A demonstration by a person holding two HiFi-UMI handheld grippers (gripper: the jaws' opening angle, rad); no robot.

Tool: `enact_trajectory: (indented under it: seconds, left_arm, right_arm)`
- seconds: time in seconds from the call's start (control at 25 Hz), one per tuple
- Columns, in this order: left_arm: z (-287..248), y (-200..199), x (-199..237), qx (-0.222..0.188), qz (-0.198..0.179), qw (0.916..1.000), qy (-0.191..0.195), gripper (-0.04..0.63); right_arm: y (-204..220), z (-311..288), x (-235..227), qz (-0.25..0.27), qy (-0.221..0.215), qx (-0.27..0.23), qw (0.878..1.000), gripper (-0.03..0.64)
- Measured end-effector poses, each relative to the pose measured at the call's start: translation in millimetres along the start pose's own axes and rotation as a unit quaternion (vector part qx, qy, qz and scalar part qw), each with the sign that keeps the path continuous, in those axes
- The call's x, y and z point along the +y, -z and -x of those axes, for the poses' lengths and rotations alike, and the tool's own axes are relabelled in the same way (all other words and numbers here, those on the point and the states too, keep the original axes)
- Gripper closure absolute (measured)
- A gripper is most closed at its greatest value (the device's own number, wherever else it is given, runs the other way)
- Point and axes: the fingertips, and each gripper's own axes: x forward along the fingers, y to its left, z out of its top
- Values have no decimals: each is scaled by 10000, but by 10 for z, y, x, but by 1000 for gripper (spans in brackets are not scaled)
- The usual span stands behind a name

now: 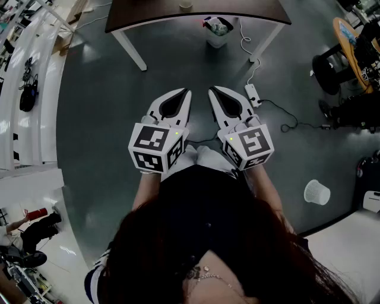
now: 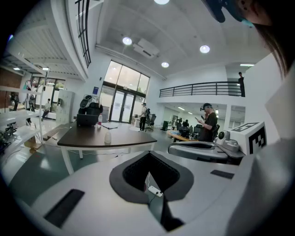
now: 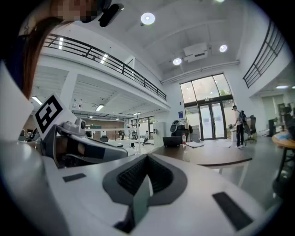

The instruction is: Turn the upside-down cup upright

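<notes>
Cup up at twelve o'clock in the head view, standing on the dark tabletop right by its far edge, and well away from both claws. From the left gripper view it's a small pale shape alone on that tabletop, at about ten o'clock from the claw's tip; too small there to tell which way up it stands.

Left claw is pinched fully together, nothing between its jaws, held out over the grey floor in front of the person. Right claw is just beside it at three o'clock, also closed tight and empty, and both point toward twelve o'clock at the tabletop. Neither touches anything.

Under the tabletop, a bin at twelve o'clock from the claws. A white power strip lies on the floor at about three o'clock from the right claw's tip, cable trailing off. Down at four o'clock, a white basket lies on the floor on its own.
</notes>
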Motion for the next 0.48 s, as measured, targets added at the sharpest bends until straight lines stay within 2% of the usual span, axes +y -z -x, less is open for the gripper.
enact_trajectory:
  seconds: [0.48]
  left_arm:
    - [-72,-6,38,28,26,10000,-44,594]
  right_arm:
    - [4,-43,-78,-69,-5,-28,10000,600]
